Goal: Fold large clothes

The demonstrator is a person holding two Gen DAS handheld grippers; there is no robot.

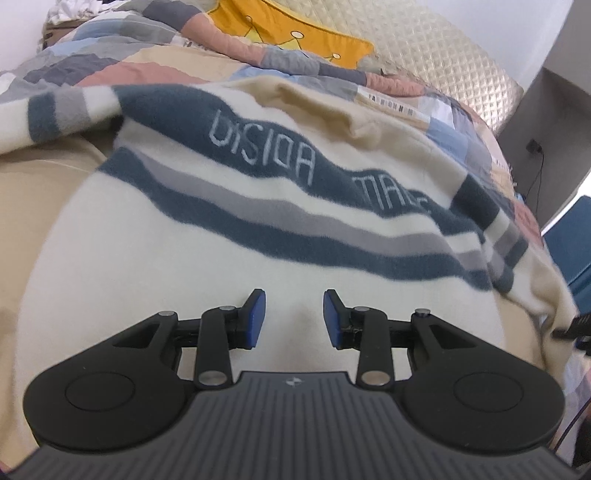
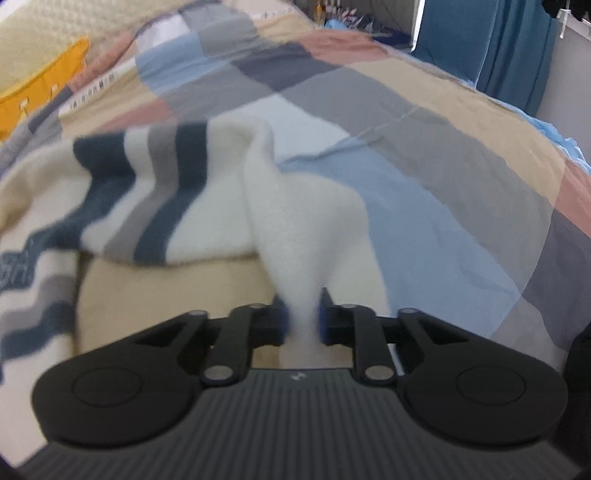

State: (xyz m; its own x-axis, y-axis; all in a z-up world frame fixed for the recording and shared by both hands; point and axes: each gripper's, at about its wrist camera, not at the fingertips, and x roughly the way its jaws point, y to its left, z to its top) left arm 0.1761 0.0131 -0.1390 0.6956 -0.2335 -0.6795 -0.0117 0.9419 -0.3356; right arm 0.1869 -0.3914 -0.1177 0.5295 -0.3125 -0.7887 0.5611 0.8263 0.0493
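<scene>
Right tongs (image 2: 301, 317) are clamped on a pinched fold of the cream sweater (image 2: 192, 206), which rises from them across the patchwork quilt (image 2: 424, 155) of the bed. Left tongs (image 1: 294, 317) stand apart with nothing between them, hovering over the sweater's pale body (image 1: 229, 273). Only the left view shows its lettered dark stripe (image 1: 295, 166) and yellow pillow (image 1: 295, 33); only the right view shows blue curtains (image 2: 509, 48).
</scene>
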